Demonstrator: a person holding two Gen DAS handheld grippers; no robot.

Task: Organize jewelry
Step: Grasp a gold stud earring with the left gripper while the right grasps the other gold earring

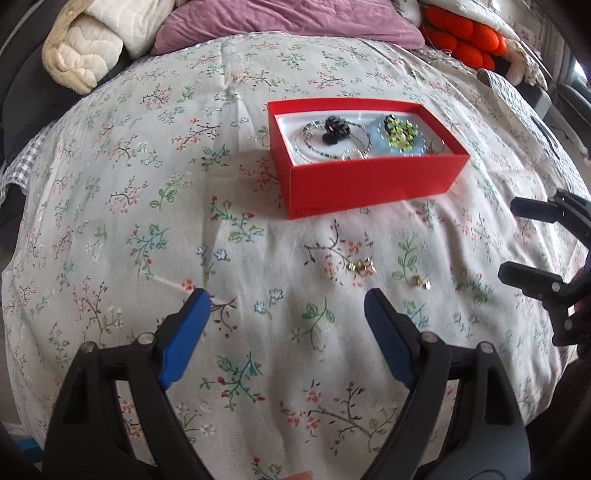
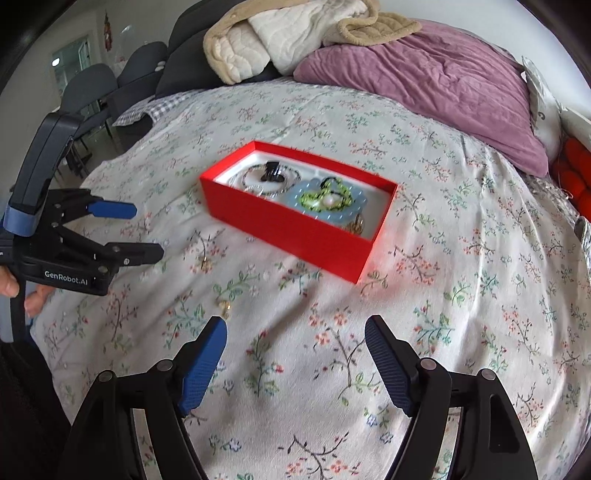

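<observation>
An open red box (image 1: 369,177) (image 2: 295,236) sits on the floral bedspread. It holds a beaded necklace (image 1: 314,147), a black piece (image 1: 334,129) (image 2: 271,171) and a green beaded piece on a pale blue disc (image 1: 399,133) (image 2: 325,197). Two small gold earrings lie loose on the spread in front of the box, one (image 1: 364,266) (image 2: 204,263) nearer my left gripper, the other (image 1: 421,281) (image 2: 225,306) just ahead of my right gripper's left finger. My left gripper (image 1: 286,301) (image 2: 146,230) and my right gripper (image 2: 295,325) (image 1: 517,242) are both open and hold nothing.
A purple pillow (image 2: 424,85) and a cream quilted blanket (image 2: 280,33) lie at the head of the bed. An orange knobbly cushion (image 1: 465,37) lies at the far right. Dark chairs (image 2: 92,92) stand beyond the bed's left edge. A person's hand (image 2: 22,291) holds the left gripper.
</observation>
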